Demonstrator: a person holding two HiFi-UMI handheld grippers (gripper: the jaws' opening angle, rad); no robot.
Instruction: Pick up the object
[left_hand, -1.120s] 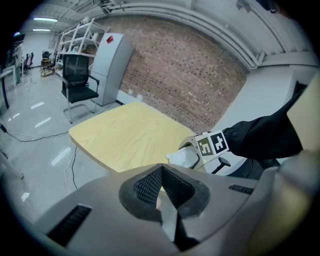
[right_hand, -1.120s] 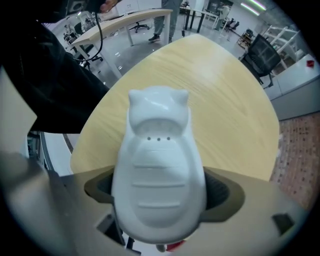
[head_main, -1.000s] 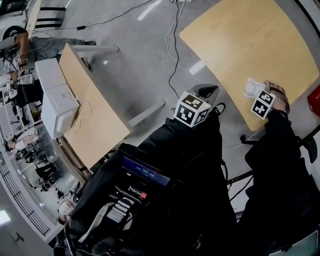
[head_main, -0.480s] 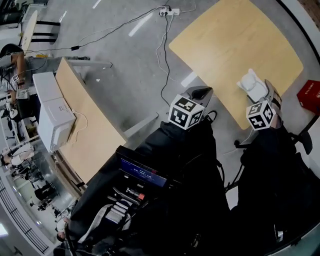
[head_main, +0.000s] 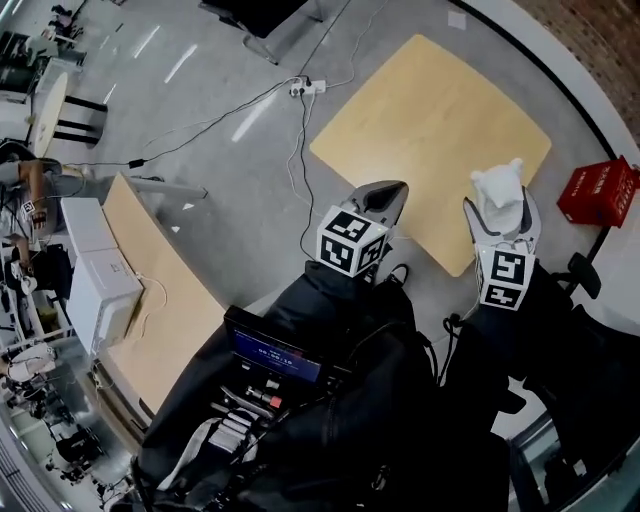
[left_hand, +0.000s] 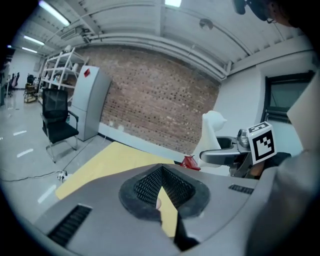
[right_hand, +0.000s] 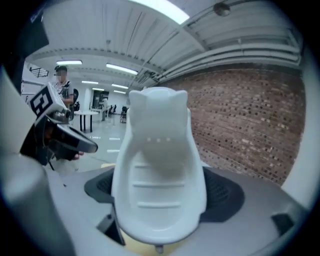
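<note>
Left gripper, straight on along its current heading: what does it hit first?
Nothing close. The shut left gripper points out over the light wooden tabletop, seemingly above it, so the way looks free to the far brick wall. Its height over the tabletop is unclear.

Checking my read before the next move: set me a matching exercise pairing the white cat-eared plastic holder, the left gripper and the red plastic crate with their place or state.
1. white cat-eared plastic holder
2. left gripper
3. red plastic crate

A. on the floor beside the light wooden table
B. clamped in the right gripper
C. shut, nothing between its jaws

Pairs: 1-B, 2-C, 3-A
</note>
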